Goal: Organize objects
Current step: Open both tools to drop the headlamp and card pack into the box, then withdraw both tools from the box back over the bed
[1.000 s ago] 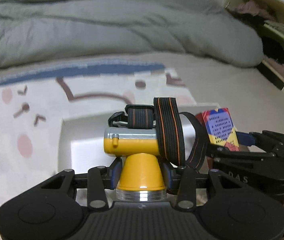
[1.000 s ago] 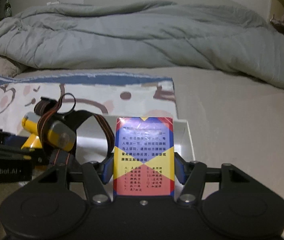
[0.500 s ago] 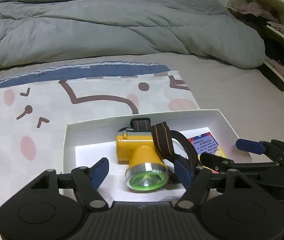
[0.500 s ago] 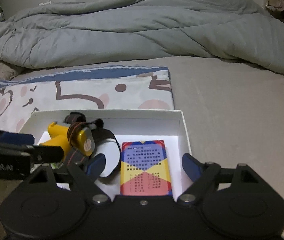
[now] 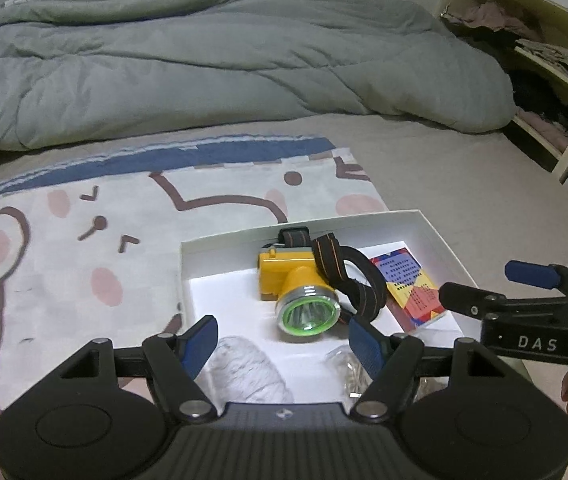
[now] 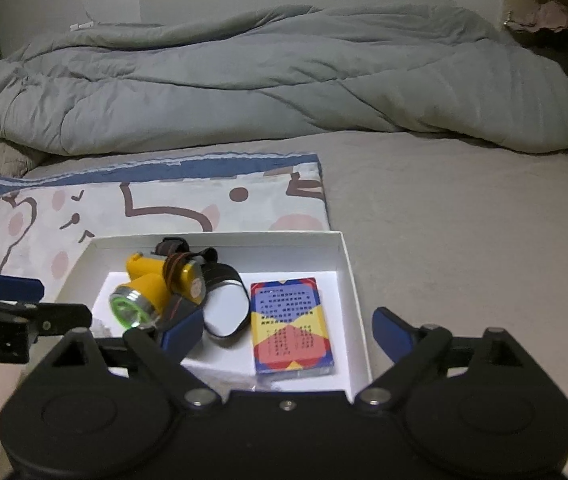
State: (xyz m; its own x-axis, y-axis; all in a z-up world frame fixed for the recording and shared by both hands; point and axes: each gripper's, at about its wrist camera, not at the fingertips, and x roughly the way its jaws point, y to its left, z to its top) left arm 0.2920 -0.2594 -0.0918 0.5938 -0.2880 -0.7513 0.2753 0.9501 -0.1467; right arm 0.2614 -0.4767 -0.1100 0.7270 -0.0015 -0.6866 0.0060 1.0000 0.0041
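A shallow white cardboard box (image 5: 440, 232) sits on a bed, straddling the edge of a pale cartoon-print blanket with brown lines and pink spots (image 5: 84, 240), as I hold my two grippers above its near side. Inside the box, a yellow plastic headlamp with a green-ringed lens and a black-and-orange elastic strap (image 5: 298, 288) lies toward the left, lens facing me; just to its right a deck-sized card box printed in blue, red and yellow (image 6: 290, 322) lies flat near the box's right wall. My left gripper (image 5: 284, 340) stands partly open with its blue pads apart and nothing between them, the headlamp lying free beyond its tips. My right gripper (image 6: 284, 330) has its jaws spread wide and opening further, its blue pads clear of the card box, which rests on the box floor below the gap. Below my left gripper, a pale grey fuzzy bundle (image 5: 244, 372) and a small crinkled clear packet (image 5: 348, 368) lie at the near end of the box. A rumpled grey-green quilt (image 6: 284, 80) is heaped across the far side of the bed
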